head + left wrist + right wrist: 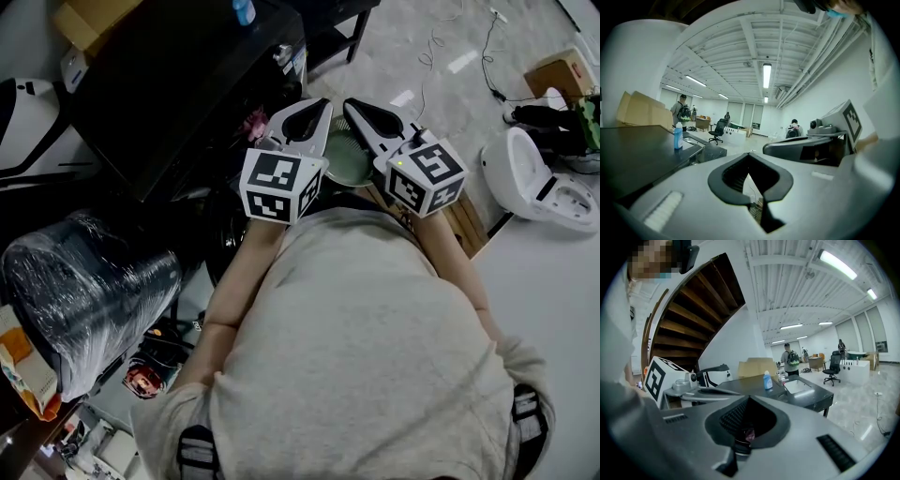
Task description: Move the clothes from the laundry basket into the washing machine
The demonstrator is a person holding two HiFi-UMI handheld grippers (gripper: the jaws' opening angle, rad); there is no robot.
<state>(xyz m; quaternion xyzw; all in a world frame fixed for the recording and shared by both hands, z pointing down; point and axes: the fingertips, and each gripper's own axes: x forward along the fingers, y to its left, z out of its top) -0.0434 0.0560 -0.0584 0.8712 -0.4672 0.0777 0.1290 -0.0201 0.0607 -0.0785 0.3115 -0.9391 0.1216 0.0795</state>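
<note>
This is a large open-plan work hall, part lab and part office, not a home. The bare white ceiling (740, 42) of beams carries exposed pipes (820, 61) and long strip lights (767, 75). Loose cables (431, 42) trail over the pale polished floor (394, 37). Far off are swivel office chairs (717, 131) and a person with a backpack (790, 359). Nearer are cardboard boxes (640, 110), a dark tabletop (815, 394) with a sink (799, 386), and the underside of a wooden stair (693, 310).

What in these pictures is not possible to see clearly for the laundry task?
Green round thing, head view: mostly covered by the left hand-held gripper and right hand-held gripper.
Clothes, washing machine: recognisable in no view.
Floor below, head view: hidden by the person's torso.
</note>
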